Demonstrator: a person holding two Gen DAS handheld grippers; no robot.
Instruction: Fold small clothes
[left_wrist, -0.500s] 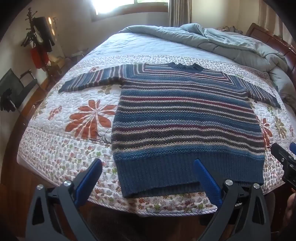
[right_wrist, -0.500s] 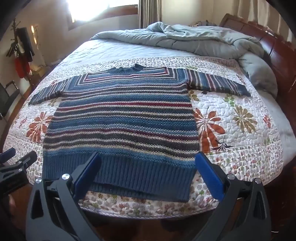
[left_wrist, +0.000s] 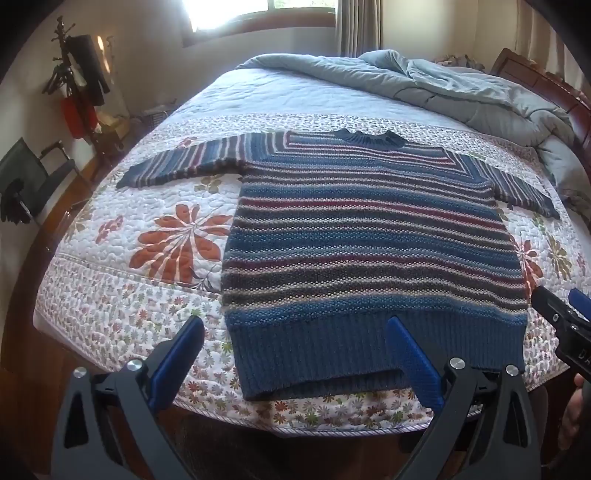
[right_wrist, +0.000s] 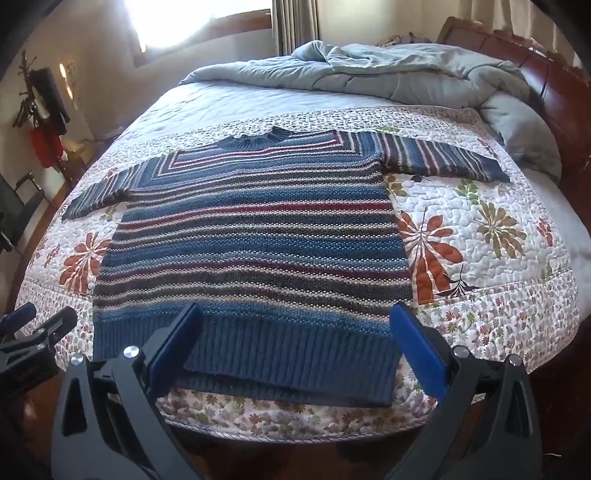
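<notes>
Both jaws spread wide and holding nothing, the left hand-held gripper (left_wrist: 295, 354) and right hand-held gripper (right_wrist: 295, 347) hovered at the foot of the bed (right_wrist: 517, 295), just short of the ribbed hem of a striped sweater (left_wrist: 369, 236). The sweater lay flat on the floral quilt (left_wrist: 129, 295), front up, both sleeves stretched out sideways. No fold appeared made; sleeves and body all seemingly remained to be turned in. A grey duvet (right_wrist: 406, 74) sat bunched beyond.

Both wrist cameras look from the foot of the bed (left_wrist: 110, 314) toward its headboard, sharing the spread sweater (right_wrist: 255, 240)
</notes>
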